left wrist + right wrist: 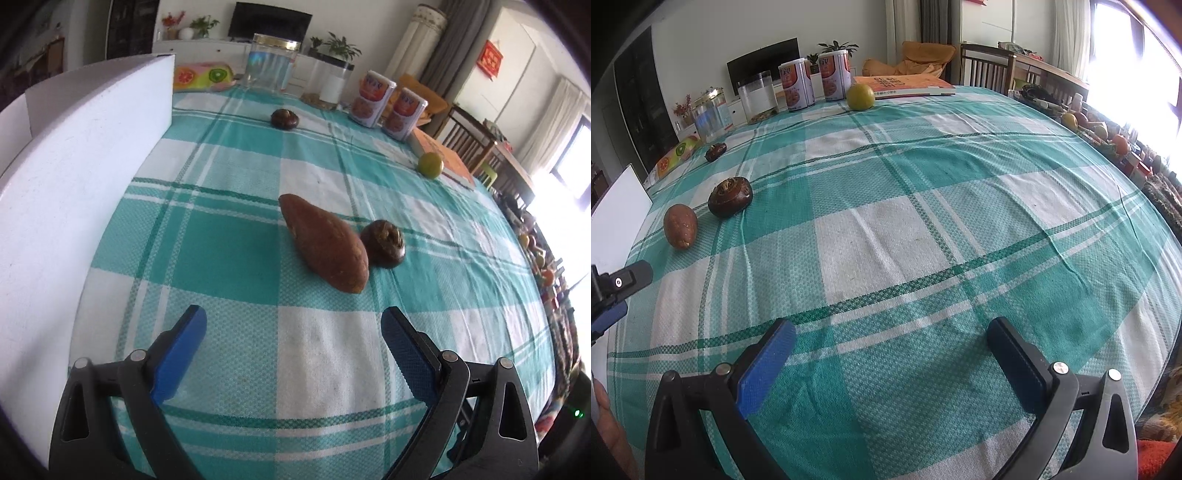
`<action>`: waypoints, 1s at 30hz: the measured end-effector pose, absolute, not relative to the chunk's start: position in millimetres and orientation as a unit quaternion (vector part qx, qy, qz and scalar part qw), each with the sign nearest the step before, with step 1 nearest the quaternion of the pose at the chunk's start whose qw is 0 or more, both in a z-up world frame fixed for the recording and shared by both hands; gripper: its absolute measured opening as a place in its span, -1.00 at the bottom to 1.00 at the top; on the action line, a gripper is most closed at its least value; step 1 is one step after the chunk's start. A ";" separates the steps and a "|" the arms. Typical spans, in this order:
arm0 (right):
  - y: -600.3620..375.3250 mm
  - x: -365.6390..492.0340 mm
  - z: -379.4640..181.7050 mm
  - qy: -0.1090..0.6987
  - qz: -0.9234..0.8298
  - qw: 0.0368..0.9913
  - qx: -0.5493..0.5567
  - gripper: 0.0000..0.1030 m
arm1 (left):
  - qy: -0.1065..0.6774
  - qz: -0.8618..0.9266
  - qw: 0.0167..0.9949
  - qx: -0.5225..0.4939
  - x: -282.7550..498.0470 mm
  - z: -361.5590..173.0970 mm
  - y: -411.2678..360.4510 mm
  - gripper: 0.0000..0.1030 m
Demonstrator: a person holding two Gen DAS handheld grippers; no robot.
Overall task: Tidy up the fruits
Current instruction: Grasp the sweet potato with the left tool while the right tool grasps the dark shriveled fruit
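A brown sweet potato lies on the checked tablecloth, touching a dark round chestnut-like fruit. A second dark fruit sits farther back. A yellow-green citrus lies at the far right by a book. My left gripper is open and empty, just short of the sweet potato. My right gripper is open and empty over bare cloth. The right wrist view shows the sweet potato, near dark fruit, far dark fruit and citrus. The left gripper's fingers show at its left edge.
A white box stands along the table's left side. At the back are a glass jar, a clear container, two cans and an orange book. A fruit-print pouch lies at back left. Chairs stand beyond.
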State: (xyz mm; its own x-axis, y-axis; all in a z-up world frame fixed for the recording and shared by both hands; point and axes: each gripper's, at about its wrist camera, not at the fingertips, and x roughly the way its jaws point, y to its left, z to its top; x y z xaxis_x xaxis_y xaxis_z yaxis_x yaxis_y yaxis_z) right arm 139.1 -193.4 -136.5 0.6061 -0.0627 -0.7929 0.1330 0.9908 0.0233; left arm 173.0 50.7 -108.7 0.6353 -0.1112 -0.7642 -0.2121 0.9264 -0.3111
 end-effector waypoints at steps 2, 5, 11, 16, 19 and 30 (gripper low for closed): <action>-194.1 138.7 -136.5 0.440 -0.055 0.895 0.040 1.00 | 0.426 0.037 0.884 -0.187 191.5 -107.3 46.9 0.87; -193.8 139.0 -136.5 0.440 -0.054 0.895 0.040 1.00 | 0.439 0.045 0.882 -0.165 217.6 -111.2 39.9 0.85; -193.9 139.2 -136.2 0.440 -0.054 0.896 0.041 1.00 | 0.433 0.018 0.885 -0.170 227.9 -114.0 45.8 0.37; -197.5 137.7 -134.4 0.434 -0.047 0.898 0.057 1.00 | 0.422 0.005 0.901 -0.101 207.5 -101.2 27.1 -0.42; -204.9 134.5 -131.3 0.426 -0.035 0.900 0.090 1.00 | 0.442 -0.008 0.891 -0.103 187.7 -99.2 35.4 -0.83; -208.2 132.8 -129.8 0.410 -0.026 0.904 0.119 1.00 | 0.431 -0.003 0.895 -0.115 198.3 -89.6 38.2 0.52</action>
State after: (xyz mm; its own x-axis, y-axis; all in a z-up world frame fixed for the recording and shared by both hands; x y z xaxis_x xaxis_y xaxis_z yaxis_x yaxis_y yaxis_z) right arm 132.8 -208.2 -129.8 0.6621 0.0500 -0.7478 0.1456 0.9702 0.1937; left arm 198.3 38.2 -89.6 0.6283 -0.1034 -0.7711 -0.0944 0.9737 -0.2076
